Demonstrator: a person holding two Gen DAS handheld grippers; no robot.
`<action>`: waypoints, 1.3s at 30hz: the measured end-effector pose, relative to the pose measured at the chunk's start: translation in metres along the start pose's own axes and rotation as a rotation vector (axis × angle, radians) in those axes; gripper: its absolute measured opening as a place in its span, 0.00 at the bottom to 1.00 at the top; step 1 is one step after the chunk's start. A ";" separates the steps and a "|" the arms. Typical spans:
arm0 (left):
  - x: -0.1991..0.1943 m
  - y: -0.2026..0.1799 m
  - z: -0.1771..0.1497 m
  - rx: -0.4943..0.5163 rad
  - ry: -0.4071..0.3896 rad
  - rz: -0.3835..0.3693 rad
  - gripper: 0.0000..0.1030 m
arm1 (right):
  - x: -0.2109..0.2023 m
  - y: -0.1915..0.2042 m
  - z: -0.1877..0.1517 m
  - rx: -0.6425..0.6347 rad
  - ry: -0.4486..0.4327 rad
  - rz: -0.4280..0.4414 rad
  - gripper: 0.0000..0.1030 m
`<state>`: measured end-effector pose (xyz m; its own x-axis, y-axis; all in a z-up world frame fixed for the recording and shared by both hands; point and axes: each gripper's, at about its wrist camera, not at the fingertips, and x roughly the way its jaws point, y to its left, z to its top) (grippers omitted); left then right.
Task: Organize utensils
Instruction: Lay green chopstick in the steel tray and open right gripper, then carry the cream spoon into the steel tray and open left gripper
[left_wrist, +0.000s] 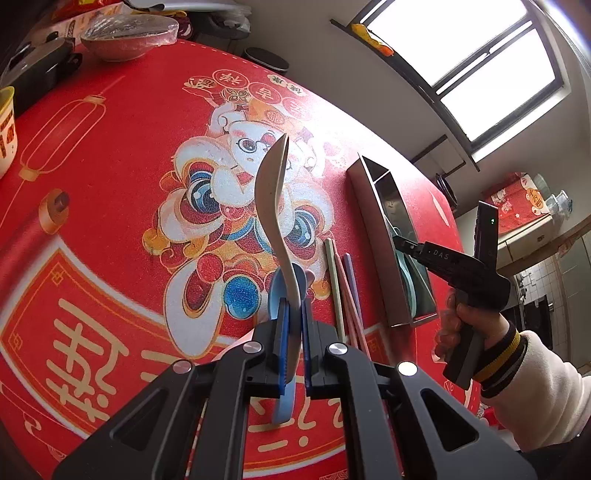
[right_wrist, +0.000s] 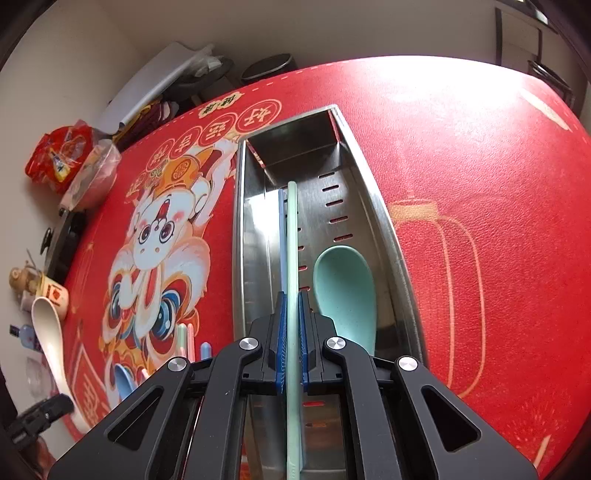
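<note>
My left gripper is shut on the handle of a cream spoon, whose bowl points up and away above the red mat. Under it on the mat lie a blue spoon and green, pink and purple chopsticks. My right gripper is shut on a mint-green chopstick and hangs over the long steel tray. In the tray lie a teal spoon and a blue chopstick. The left wrist view shows the right gripper, in a person's hand, at the tray.
A covered bowl, a dark box and a yellow-rimmed cup stand along the mat's far left edge. Snack bags and small figurines crowd that same side. A round black object sits beyond the mat.
</note>
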<state>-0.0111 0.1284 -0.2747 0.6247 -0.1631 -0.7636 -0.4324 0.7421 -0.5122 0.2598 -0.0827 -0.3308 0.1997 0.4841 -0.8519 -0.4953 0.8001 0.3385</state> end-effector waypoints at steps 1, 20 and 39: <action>0.000 0.000 0.000 -0.002 0.000 -0.001 0.06 | 0.002 0.000 -0.001 -0.007 0.004 -0.006 0.06; 0.003 -0.015 0.008 0.042 0.010 -0.043 0.06 | -0.041 0.005 -0.018 -0.052 -0.068 -0.021 0.59; 0.045 -0.084 0.010 0.176 0.106 -0.120 0.06 | -0.109 -0.035 -0.065 0.017 -0.178 -0.098 0.86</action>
<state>0.0603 0.0648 -0.2621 0.5890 -0.3172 -0.7433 -0.2334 0.8137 -0.5323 0.2003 -0.1870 -0.2759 0.3928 0.4575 -0.7978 -0.4521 0.8515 0.2657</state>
